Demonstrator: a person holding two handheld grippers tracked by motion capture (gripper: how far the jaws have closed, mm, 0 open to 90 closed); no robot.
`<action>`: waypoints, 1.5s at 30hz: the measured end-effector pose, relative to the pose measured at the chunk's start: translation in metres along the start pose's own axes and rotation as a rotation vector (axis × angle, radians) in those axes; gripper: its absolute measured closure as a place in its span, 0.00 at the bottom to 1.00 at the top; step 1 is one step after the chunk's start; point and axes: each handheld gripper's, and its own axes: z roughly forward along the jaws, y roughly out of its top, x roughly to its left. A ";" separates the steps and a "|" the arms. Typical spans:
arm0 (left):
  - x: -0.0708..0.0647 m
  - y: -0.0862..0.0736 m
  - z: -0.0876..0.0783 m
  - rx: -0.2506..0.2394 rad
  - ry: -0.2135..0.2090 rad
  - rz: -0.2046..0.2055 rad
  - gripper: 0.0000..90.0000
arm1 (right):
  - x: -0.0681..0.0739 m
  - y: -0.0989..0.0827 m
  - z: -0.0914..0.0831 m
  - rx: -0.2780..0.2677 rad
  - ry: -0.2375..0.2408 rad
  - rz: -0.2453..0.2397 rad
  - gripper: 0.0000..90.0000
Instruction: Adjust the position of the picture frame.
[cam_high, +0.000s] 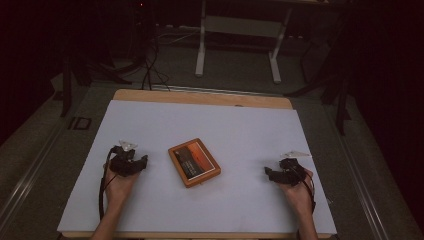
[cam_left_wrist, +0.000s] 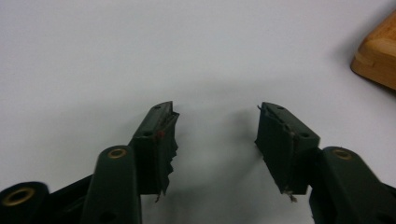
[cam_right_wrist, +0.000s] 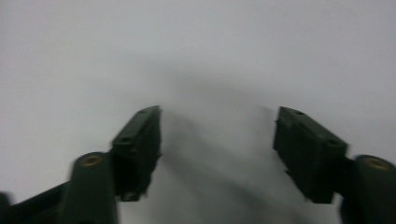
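Flat rectangular wooden-framed box with a dark orange-and-brown printed top (cam_high: 194, 162) lies in the middle of the white-covered tabletop (cam_high: 210, 125), turned at an angle, between the two hands and apart from both.

Left tongs (cam_high: 134, 161) sit low over the tabletop left of the box, held in the person's left hand (cam_high: 118, 184). In the left gripper view the jaws stand wide, bare white surface between them, nothing gripped; torn padding on the inner faces. A light wooden corner of the box (cam_left_wrist: 377, 58) shows at the upper right of that view, clear of the jaws.

Right tongs (cam_high: 278, 174) sit right of the box in the right hand (cam_high: 296, 192). The right gripper view is blurred, but the jaws stand wide over plain white surface, nothing between them.
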 end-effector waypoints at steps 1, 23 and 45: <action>0.001 0.001 -0.002 -0.002 -0.014 0.000 0.54 | 0.003 0.002 -0.001 -0.010 0.015 -0.011 0.42; -0.009 0.030 -0.004 -0.058 -0.296 0.122 0.84 | 0.086 0.025 -0.017 -0.057 0.199 -0.247 0.87; -0.036 0.070 0.053 0.016 -0.386 0.287 1.00 | 0.141 0.029 -0.008 -0.026 0.327 -0.412 1.00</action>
